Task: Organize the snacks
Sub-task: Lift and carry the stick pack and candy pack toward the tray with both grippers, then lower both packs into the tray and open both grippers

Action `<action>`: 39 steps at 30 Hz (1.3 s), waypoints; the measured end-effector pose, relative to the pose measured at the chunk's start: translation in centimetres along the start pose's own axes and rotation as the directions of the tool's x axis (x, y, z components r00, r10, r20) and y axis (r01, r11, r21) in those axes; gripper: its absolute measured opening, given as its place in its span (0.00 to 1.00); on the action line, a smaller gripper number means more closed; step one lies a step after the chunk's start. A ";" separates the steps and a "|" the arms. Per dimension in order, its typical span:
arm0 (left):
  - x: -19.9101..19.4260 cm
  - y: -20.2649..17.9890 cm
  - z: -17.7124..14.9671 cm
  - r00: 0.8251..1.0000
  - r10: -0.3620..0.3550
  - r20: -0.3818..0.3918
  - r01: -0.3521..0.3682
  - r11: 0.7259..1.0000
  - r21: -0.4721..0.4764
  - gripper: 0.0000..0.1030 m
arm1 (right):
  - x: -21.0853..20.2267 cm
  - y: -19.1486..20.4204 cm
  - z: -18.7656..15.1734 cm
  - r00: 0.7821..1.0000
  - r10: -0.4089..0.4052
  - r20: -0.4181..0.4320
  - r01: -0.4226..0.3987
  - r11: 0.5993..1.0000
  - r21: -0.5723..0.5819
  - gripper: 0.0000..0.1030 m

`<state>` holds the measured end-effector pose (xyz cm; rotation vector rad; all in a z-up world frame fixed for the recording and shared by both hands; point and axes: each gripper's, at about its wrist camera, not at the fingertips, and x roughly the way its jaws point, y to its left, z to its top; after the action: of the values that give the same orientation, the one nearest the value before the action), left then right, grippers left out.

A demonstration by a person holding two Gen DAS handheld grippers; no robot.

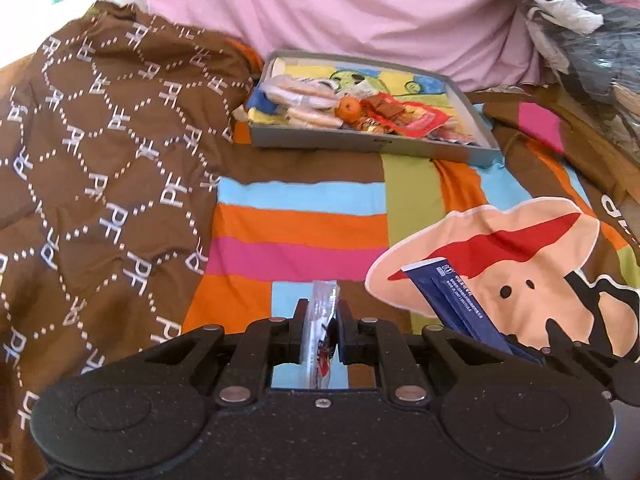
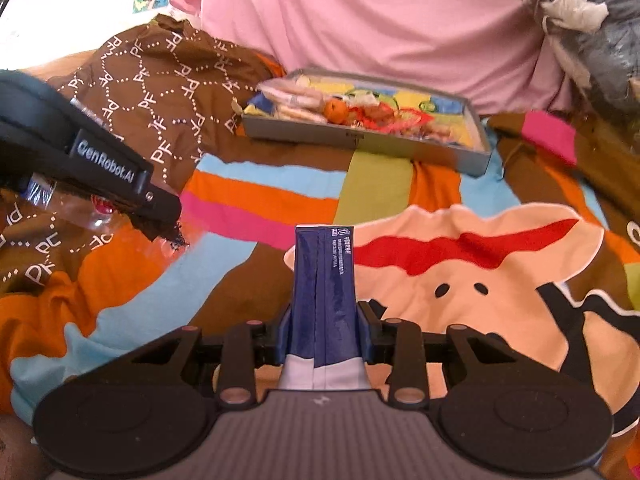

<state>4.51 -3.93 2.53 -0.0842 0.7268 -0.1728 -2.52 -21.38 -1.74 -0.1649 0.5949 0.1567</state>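
Striped bedding (image 1: 296, 220) in orange, pink, blue and brown, with a big cartoon face printed on it, is the surface you are working over. Closest to you, your left gripper (image 1: 320, 320) has its jaws pressed together on a clear plastic snack wrapper (image 1: 322, 316) with red and blue print, held on edge between the pads. Your right gripper (image 2: 325, 320) is clamped on a dark blue packet (image 2: 324, 280), which stands up between its fingers with white print along its upper right edge. In the left wrist view that blue packet pokes up just to the right of your left gripper, over the cartoon face. Off to your left lies a rumpled brown quilt (image 1: 100, 168) patterned with dotted hexagons and letters. Farther ahead, a shallow grey tray (image 1: 360, 146) sits on the bedding, holding wrapped round biscuits (image 1: 304, 98), a small orange fruit (image 1: 347, 110) and red wrapped snacks (image 1: 404, 116). Behind the tray rises a pink sheet (image 1: 360, 12).
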 end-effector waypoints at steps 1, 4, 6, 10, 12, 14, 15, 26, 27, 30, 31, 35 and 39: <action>-0.1 -0.1 0.3 1.000 0.000 0.006 0.000 1.000 0.005 0.13 | -0.1 -0.1 0.0 1.000 0.001 0.004 -0.001 1.000 0.002 0.35; -0.3 -0.7 1.5 1.000 0.003 0.008 -0.003 1.000 0.026 0.13 | -0.5 -0.4 0.3 1.000 0.003 0.022 -0.003 1.000 0.016 0.35; -0.3 -0.8 2.4 1.000 -0.003 0.012 0.003 1.000 0.025 0.13 | -0.9 -0.7 0.4 0.999 -0.003 0.045 0.003 1.000 0.020 0.35; 0.0 -1.0 3.5 1.000 0.002 0.013 -0.002 1.000 0.008 0.13 | -1.6 -1.3 0.7 0.996 -0.013 0.089 0.010 0.999 0.034 0.35; -0.1 -0.9 4.1 1.000 0.002 0.017 -0.002 1.000 -0.006 0.13 | -1.9 -1.7 0.8 0.994 -0.020 0.109 0.015 0.999 0.046 0.35; -0.3 -0.8 5.0 0.999 0.001 0.036 -0.001 1.000 -0.007 0.13 | -2.1 -2.1 1.0 0.992 -0.024 0.126 0.017 0.998 0.057 0.35; -0.4 -0.7 5.6 0.999 -0.001 0.049 0.002 1.000 -0.007 0.13 | -2.2 -2.4 1.1 0.990 -0.026 0.135 0.017 0.998 0.065 0.35; -0.2 -1.4 12.1 0.989 0.006 0.151 -0.010 1.000 0.026 0.13 | -1.6 -4.1 2.3 0.978 -0.060 0.198 0.038 0.993 0.109 0.35; -0.1 -1.5 12.6 0.988 0.002 0.154 -0.007 0.999 0.032 0.13 | -1.3 -4.3 2.7 0.978 -0.061 0.201 0.040 0.993 0.107 0.35; 0.9 -2.1 14.4 0.987 -0.010 0.163 0.001 0.998 0.060 0.13 | 0.0 -5.3 4.4 0.982 -0.044 0.185 0.019 0.991 0.132 0.35; 1.4 -2.2 15.1 0.986 -0.017 0.164 0.006 0.998 0.065 0.13 | 0.4 -5.7 5.1 0.983 -0.031 0.183 0.006 0.991 0.136 0.35; 4.1 -2.6 17.8 0.979 -0.058 0.196 0.045 0.997 0.069 0.13 | 3.3 -7.2 8.9 0.970 -0.057 0.238 0.053 0.998 0.025 0.35; 7.7 -2.0 20.3 0.973 -0.082 0.216 0.076 0.997 0.034 0.13 | 7.5 -9.8 13.7 0.959 -0.069 0.274 0.077 0.997 -0.019 0.35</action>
<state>23.46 -7.00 12.85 -0.1066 0.5026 -0.2450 12.93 -27.42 6.25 -0.1903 0.3107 0.1141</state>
